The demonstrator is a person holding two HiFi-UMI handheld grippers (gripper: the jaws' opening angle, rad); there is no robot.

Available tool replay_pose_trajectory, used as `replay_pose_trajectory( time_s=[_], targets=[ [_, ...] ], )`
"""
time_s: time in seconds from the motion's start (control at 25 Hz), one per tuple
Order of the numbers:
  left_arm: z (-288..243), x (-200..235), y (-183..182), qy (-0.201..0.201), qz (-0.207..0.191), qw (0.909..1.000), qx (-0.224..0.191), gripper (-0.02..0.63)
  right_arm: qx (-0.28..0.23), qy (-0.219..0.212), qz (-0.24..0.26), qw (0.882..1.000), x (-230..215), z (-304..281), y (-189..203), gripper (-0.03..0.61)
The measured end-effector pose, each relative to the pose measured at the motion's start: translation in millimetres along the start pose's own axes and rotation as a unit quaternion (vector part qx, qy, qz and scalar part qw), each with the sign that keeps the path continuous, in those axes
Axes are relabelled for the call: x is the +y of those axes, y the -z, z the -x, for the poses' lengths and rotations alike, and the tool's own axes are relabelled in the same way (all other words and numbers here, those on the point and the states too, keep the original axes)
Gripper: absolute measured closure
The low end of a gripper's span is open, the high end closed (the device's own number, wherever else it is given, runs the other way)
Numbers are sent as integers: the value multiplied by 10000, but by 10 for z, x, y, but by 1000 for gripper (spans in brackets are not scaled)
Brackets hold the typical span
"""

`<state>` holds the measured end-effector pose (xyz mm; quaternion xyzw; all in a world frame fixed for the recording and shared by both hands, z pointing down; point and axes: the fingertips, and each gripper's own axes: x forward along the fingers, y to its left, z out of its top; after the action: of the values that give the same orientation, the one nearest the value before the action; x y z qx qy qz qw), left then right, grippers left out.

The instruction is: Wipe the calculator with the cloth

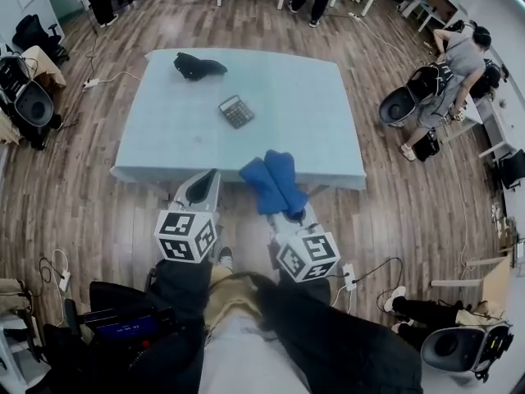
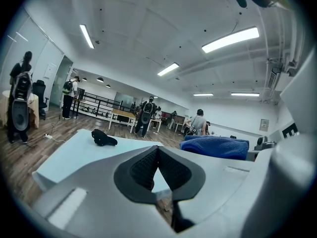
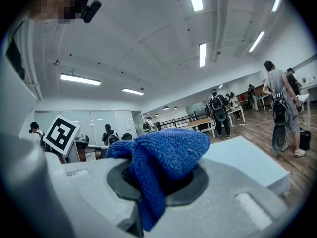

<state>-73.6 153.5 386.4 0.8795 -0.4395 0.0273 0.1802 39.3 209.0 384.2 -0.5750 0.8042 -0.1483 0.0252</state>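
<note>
**Cloth gripped, calculator untouched at table centre**

The blue cloth (image 3: pixel 166 155) is clamped in the right gripper (image 1: pixel 289 210). Its jaws are closed on a bunched fold, and two thick lobes are draped forward over the near table (image 1: pixel 328 138) edge. The left gripper (image 2: pixel 157 150) is held with its pads pressed together at the tips, and nothing is caught between them.

The calculator (image 1: pixel 236 111) is laid flat near the middle of the table, keys up and turned slightly askew. In the head view it is found at about 11 o'clock from the cloth and about 1 o'clock from the left gripper. It is well apart from both and touched by neither.

The cloth is judged soft, light and limp, so a full wad is best kept bunched ahead of the jaws. The calculator is judged light, rigid and flat, and likely to skate on the smooth tabletop when rubbed. It is best steadied by its casing edge with the left gripper, clear of keys and display.

A dark object (image 1: pixel 197 66) is seen at about 10 o'clock on the table. It may be a pouch or a second cloth, but that cannot be settled.
</note>
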Motion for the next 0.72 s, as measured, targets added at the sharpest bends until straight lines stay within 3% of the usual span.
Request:
replay_pose_trajectory(
  time_s=[0.44,0.72],
  targets=[
    [-483,105,-98,385,221,9990,-3,618,107,354,146,9992,-238,-293,-110,509],
    [-659,441,-87,231,308,9992,109,618,302,251,125,9991,-236,-652,-21,509]
  ],
)
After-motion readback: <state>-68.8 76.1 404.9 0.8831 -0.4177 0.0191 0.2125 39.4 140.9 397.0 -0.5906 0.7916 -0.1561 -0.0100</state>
